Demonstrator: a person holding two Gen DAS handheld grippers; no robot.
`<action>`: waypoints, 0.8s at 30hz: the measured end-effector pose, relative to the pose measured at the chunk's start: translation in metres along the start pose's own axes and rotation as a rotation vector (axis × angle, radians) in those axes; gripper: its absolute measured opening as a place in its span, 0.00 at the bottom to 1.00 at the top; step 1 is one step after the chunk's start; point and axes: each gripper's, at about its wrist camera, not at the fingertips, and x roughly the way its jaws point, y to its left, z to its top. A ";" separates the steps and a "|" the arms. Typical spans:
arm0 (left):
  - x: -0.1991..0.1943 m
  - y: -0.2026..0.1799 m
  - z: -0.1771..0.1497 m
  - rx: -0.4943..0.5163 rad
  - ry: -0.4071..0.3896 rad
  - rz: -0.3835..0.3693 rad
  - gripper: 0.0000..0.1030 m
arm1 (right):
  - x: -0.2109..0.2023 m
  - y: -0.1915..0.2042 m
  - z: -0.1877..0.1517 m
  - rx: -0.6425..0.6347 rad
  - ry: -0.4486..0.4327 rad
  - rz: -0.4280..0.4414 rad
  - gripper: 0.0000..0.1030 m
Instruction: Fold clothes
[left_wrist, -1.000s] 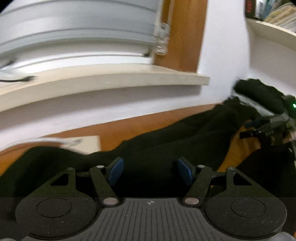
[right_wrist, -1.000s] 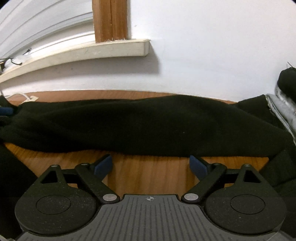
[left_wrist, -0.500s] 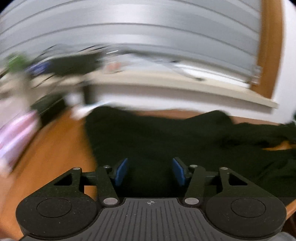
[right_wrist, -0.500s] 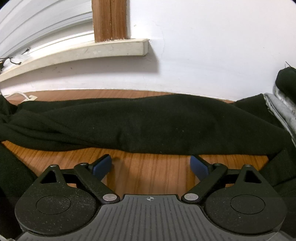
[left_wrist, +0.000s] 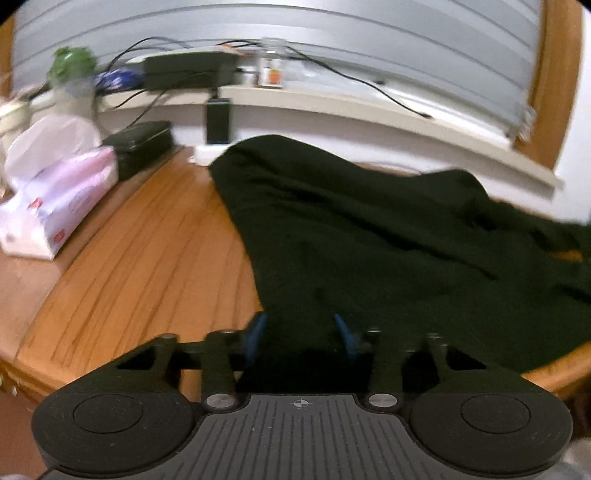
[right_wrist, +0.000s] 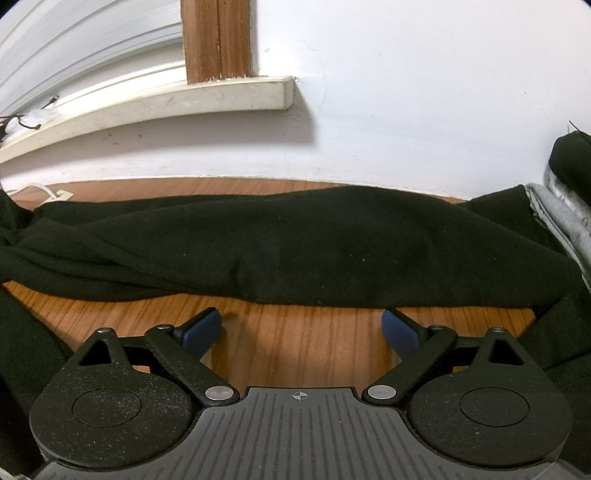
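The black garment (left_wrist: 388, 240) is lying rumpled across the wooden table (left_wrist: 147, 258), filling the frame's right half. The left gripper (left_wrist: 301, 332) is straddling its near edge, jaws parted — seemingly mid-fold, needing a pinch. The right gripper (right_wrist: 301, 326) is hovering spread wide and empty, lower centre.

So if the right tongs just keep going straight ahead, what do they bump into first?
Probably the black garment. The right tongs are open above bare wooden table, and the bunched cloth lies straight ahead, before the white wall. How far is unclear.
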 end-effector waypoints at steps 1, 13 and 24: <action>-0.002 -0.001 0.004 0.006 -0.014 0.004 0.22 | 0.000 0.000 0.000 0.000 0.000 0.000 0.91; 0.000 0.004 0.078 0.035 -0.118 0.005 0.21 | -0.004 0.012 -0.001 -0.021 0.004 0.016 0.91; -0.001 0.018 0.046 -0.003 -0.073 0.059 0.48 | -0.041 0.122 0.015 -0.335 -0.181 -0.052 0.84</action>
